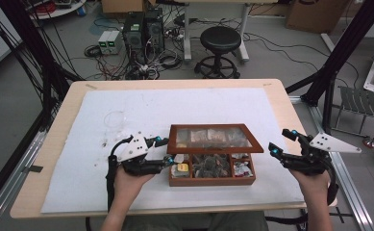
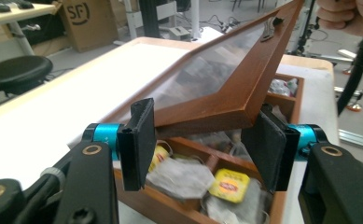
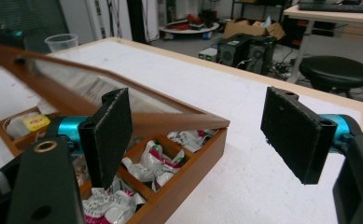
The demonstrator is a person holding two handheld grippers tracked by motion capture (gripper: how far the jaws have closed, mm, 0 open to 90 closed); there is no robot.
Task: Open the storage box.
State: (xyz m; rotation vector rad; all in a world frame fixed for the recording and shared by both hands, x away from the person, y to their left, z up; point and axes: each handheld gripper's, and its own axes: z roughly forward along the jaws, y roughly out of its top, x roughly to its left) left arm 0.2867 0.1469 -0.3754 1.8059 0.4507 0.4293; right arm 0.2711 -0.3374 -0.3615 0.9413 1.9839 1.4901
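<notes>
A wooden table point(image 1: 64, 144) carries a white mat point(image 1: 127, 106). A tea box point(image 1: 211, 179) sits on the mat's near right part.

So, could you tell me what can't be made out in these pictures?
- High view: the back compartments of the wooden box are blurred behind the raised glass lid.
- Left gripper view: whether the left gripper pads press the lid's corner is unclear.
- Right gripper view: the tea bags have unreadable print.
</notes>
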